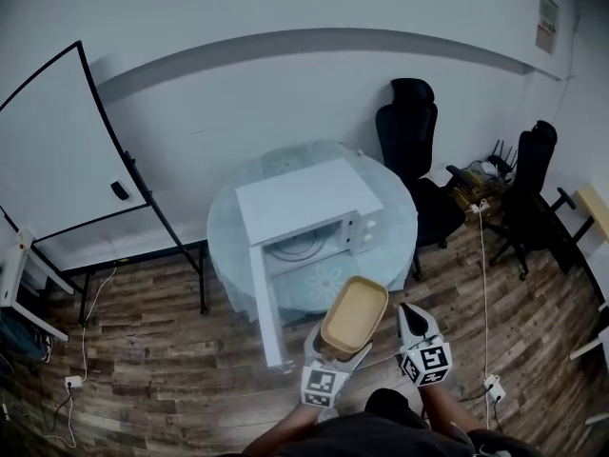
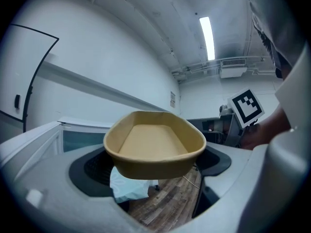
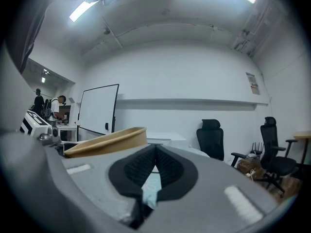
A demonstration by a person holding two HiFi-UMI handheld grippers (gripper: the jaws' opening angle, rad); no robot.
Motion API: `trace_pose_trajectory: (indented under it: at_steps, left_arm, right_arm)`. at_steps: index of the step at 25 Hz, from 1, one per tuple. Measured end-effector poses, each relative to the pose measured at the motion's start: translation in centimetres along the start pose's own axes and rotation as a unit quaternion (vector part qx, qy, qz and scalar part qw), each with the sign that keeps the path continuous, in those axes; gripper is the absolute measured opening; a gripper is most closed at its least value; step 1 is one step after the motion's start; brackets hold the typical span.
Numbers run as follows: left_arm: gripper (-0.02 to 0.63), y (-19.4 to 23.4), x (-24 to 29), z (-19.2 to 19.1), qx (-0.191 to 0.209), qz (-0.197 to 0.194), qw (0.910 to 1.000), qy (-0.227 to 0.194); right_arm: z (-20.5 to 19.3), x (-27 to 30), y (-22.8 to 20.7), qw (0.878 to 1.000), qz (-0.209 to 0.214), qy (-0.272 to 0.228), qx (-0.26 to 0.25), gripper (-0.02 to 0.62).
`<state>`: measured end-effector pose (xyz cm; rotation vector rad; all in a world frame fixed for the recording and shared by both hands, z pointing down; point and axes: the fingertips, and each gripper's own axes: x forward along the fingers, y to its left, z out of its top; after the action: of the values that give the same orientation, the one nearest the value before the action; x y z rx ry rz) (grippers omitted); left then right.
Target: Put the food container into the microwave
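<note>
While the load is in the air: food container (image 1: 354,312) hangs near the front edge of the table (image 1: 404,246), just before the open microwave (image 1: 304,203); not yet inside.
Left gripper (image 1: 341,348): jaws narrowed onto the container's near end, a pad at each side. The tub juts forward, mouth up, roughly level. Judged so the far end can enter first.
Contents: container looks empty, tan floor bare.
Right gripper (image 1: 411,317): jaws pressed together, nothing between them. It hovers just beside the container on its right, apart from it, probably so as not to block the doorway.
Door (image 1: 266,312): swung wide to the left, edge toward the person. Cavity and turntable (image 1: 300,248) are exposed, giving a straight path in.
Microwave placement: on the round glass table, mouth facing the person.
Step judged: carry-in, about midway. Next calls for a forward reach, then lowering onto the turntable.
Risk: one-ended grip, so the far end could dip or clip the cavity sill.
</note>
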<state>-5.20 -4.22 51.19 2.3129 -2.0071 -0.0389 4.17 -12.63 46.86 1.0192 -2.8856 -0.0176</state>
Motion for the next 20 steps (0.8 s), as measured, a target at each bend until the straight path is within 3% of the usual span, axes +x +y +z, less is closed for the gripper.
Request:
trace_pose_trajectory:
  at_steps: [9,20]
  left_arm:
    - [0.523,1.6,1.5,-0.1,0.007,0.034,0.9994,0.003]
    - [0.523,5.3,5.4,0.5,-0.009,0.106,0.9943,0.001]
  right_arm:
    - [-0.5,2.5,-0.6,0.999,0.029,-0.011,0.026,0.001]
    - [0.0,9.9,-1.4,0.992,0.123,-0.022,0.025,0.0]
